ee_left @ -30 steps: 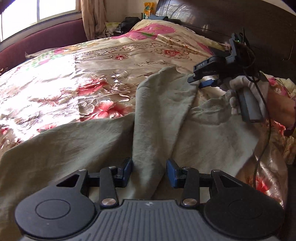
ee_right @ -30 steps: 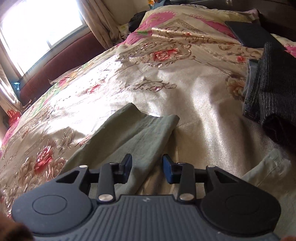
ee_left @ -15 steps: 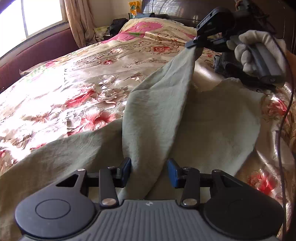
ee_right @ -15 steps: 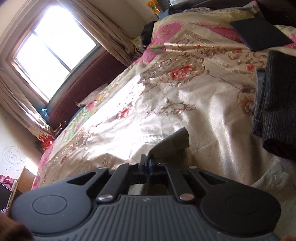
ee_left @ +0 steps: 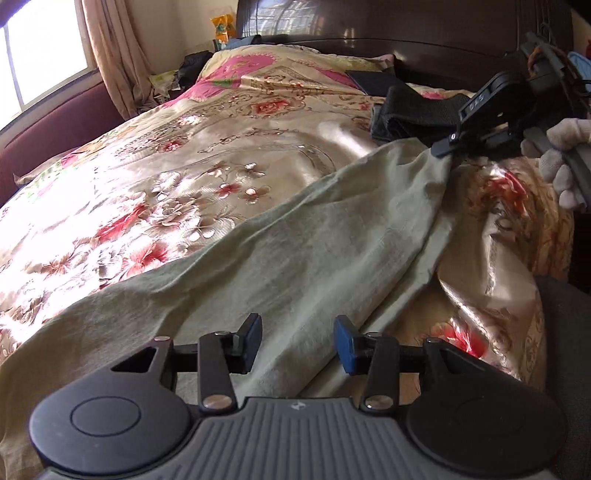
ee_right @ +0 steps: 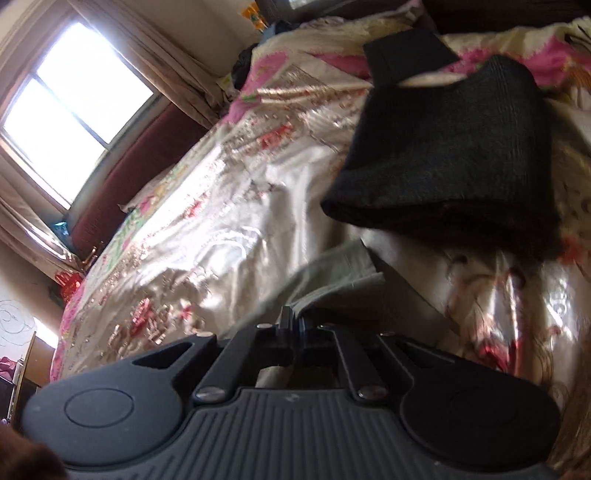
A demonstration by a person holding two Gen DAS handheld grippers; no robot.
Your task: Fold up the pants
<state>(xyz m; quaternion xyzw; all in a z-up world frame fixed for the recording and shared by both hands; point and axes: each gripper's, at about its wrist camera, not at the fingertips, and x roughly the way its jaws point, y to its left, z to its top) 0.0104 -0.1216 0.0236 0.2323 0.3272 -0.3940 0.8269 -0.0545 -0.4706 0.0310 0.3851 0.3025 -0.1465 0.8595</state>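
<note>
One fold at most was under way, and none looked finished: the pants [ee_left: 295, 266], a pale green pair, lay spread slantwise over the flowered bedspread [ee_left: 177, 177] of the bed, most of the cloth flat and creased, with one end lifted off the cover at the upper right. The right hand-held gripper [ee_left: 445, 149], carried by a gloved hand [ee_left: 561, 170], had that end pinched between its tips; its jaws were easing apart a little, yet in the right wrist view the pads [ee_right: 291, 332] stood almost pressed together with green cloth caught between them. The left hand-held gripper [ee_left: 297, 345] hung low over the near part of the pants with its blue pads spread and nothing clamped; whether the cloth under it touched the pads could not be told. A folded dark garment [ee_right: 450, 155] sat on the bedspread just beyond the raised end, with another flat dark piece [ee_left: 373, 79] further up towards the headboard [ee_left: 406, 33]. Judged from this, the task was at an early stage: the raised end had yet to be laid over the rest, and the further folds and smoothing remained.
</note>
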